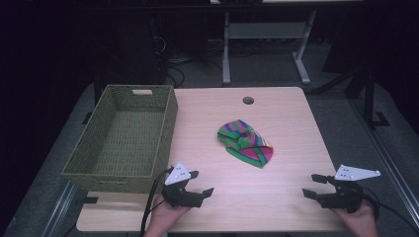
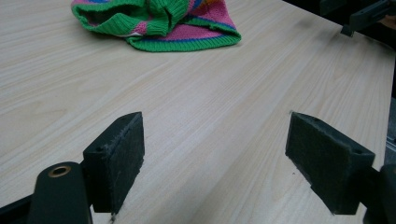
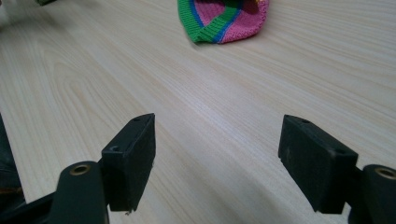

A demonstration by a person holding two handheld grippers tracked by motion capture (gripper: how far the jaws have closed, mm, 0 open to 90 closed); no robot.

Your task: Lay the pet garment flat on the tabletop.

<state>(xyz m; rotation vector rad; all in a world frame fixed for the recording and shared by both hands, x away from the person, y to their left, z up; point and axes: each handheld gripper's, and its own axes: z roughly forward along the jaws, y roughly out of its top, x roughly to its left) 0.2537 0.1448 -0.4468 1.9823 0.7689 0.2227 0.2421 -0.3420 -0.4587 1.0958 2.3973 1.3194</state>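
Note:
A crumpled knitted cloth (image 1: 245, 142) striped in green, pink and blue lies near the middle of the wooden table (image 1: 291, 118). It appears at the top of the left gripper view (image 2: 159, 23) and of the right gripper view (image 3: 224, 18). My left gripper (image 1: 201, 182) rests low at the front left, open, nothing between its pads (image 2: 116, 161). At the front right my right gripper (image 1: 314, 186) is open too, pads (image 3: 130, 158) wide apart over bare wood. Both grippers sit well short of the cloth.
An empty green woven basket (image 1: 123, 136) stands along the table's left side, close to my left gripper. A round cable hole (image 1: 248, 100) is at the table's far edge. Desk legs and cables stand on the floor beyond.

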